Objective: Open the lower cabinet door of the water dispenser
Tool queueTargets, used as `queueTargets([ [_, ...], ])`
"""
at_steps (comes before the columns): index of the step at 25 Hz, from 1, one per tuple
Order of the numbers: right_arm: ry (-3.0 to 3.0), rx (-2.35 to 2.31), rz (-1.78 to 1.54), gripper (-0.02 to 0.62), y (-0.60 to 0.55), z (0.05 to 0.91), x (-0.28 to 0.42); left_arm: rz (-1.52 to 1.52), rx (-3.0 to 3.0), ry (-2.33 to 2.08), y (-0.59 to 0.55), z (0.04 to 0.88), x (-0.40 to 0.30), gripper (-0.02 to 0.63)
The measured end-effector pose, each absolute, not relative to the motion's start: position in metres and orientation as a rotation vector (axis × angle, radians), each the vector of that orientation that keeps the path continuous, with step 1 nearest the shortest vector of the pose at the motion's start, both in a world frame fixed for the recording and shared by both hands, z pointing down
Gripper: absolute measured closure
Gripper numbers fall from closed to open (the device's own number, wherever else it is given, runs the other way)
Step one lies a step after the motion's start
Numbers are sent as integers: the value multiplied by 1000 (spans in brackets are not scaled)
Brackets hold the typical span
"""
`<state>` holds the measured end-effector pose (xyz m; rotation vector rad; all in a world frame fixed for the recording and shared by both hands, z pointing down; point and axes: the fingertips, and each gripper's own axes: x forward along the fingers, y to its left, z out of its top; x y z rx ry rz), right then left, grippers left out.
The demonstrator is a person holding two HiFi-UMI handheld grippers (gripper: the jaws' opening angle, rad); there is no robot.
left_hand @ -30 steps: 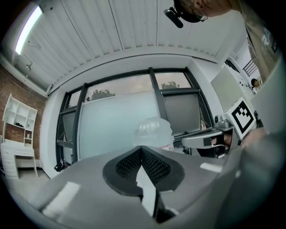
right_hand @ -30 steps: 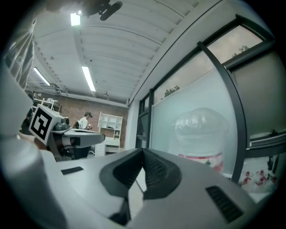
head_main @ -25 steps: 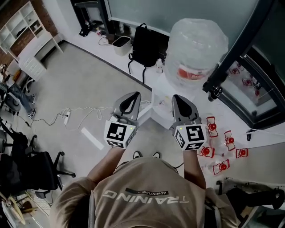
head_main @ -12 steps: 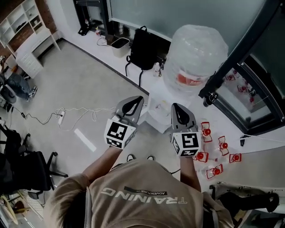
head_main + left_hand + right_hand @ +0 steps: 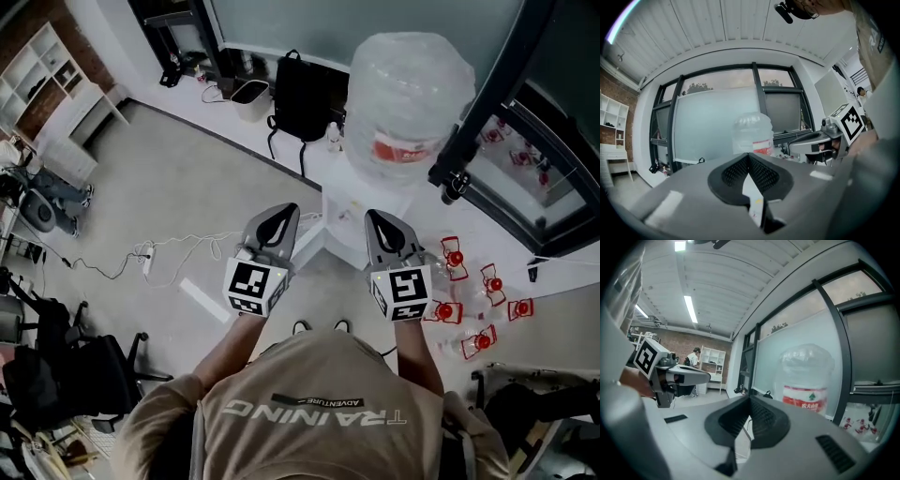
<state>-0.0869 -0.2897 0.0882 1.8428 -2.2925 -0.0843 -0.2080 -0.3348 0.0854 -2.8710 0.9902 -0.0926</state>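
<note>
The left gripper and the right gripper are held level, each with its jaws pressed together on nothing; the water dispenser stands just ahead of and between them, with its bottle ahead and higher. The lower cabinet door lies below gripper height and no view shows it; the stance fits either an approach to a flush door or a stand-off from one swung out. Hold both grippers clear of the bottle; any contact with the door would call for a lower reach.
</note>
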Motion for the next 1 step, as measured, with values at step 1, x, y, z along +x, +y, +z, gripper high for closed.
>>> queueTargets([
  [1,-2291,1846,-80,588,-290,90,-85,-99,-2871,996,-335,87,-208,597],
])
